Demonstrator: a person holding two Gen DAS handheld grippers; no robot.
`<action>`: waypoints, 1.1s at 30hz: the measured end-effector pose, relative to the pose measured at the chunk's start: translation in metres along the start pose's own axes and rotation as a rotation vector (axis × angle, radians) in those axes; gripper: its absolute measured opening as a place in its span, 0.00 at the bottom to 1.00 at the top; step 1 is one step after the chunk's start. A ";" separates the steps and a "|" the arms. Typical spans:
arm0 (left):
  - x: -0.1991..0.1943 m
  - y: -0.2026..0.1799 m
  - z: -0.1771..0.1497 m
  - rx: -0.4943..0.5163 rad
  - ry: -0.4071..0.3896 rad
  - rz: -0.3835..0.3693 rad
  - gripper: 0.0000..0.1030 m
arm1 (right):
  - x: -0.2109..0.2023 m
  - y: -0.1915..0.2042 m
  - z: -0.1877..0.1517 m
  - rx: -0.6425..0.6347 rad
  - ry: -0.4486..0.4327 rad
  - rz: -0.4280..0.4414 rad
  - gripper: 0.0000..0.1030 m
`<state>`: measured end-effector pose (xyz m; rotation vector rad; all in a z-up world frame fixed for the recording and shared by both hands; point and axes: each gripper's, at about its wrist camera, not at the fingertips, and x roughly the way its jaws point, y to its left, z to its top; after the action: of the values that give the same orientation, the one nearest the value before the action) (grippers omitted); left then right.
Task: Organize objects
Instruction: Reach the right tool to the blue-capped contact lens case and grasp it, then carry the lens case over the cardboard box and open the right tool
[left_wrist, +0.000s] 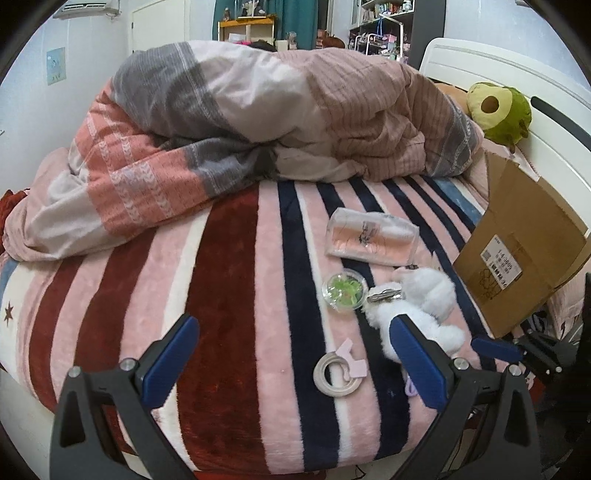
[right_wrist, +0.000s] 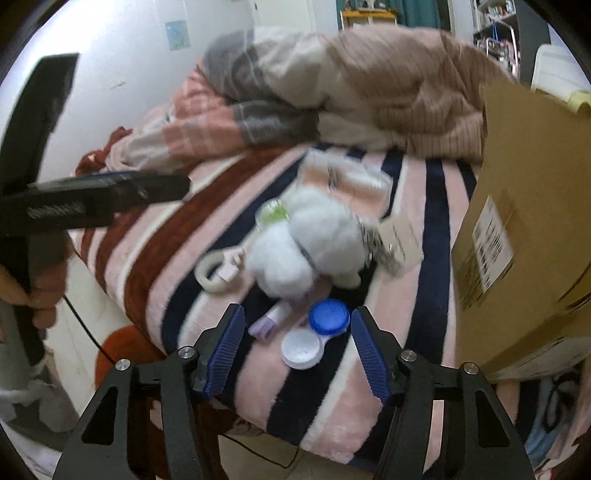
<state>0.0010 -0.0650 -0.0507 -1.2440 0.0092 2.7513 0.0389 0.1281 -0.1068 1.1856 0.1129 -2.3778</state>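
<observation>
- Left wrist view: my left gripper (left_wrist: 291, 360) hangs over the striped blanket (left_wrist: 221, 280) with its jaws spread wide and nothing between them.
- Small items lie in a cluster on the blanket ahead of that gripper: a roll of tape (left_wrist: 337, 374) nearest, a round clear case with green contents (left_wrist: 343, 290) beyond it, a white plush keychain (left_wrist: 417, 310) just beside that case, and a clear rectangular box (left_wrist: 371, 238) farther back.
- An open cardboard box (left_wrist: 517, 251) stands at the right edge of the bed, near the cluster. I judge it to be the place for the items.
- The right gripper's blue pad is visible at the right edge of this view, low beside the cardboard box.
- Right wrist view: the picture is blurred. My right gripper (right_wrist: 297, 350) is released, its jaws standing part-way apart, with nothing pressed between the pads.
- A contact lens case (right_wrist: 314, 338) with one blue cap and one white cap lies on the blanket between the two fingers, apart from both.
- A small lilac tube (right_wrist: 271, 319) lies just beside the lens case, with the plush keychain behind it.
- Step in hand, as I judge it: approach for a pick of the lens case with the right gripper.
- Next move calls for lowering until the pads flank the case, then clenching on it without catching the lilac tube or the blanket pile.
</observation>
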 end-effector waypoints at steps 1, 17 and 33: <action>0.001 0.000 0.000 -0.002 0.002 0.003 1.00 | 0.005 -0.001 -0.002 0.001 0.012 -0.008 0.49; 0.003 -0.014 -0.003 0.043 0.031 -0.055 0.99 | 0.022 0.005 -0.009 -0.088 0.028 -0.110 0.26; -0.025 -0.079 0.060 0.302 0.097 -0.449 0.81 | -0.056 0.012 0.038 -0.238 -0.153 0.003 0.25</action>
<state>-0.0183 0.0143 0.0111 -1.1320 0.1323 2.2106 0.0452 0.1280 -0.0387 0.8908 0.3327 -2.3649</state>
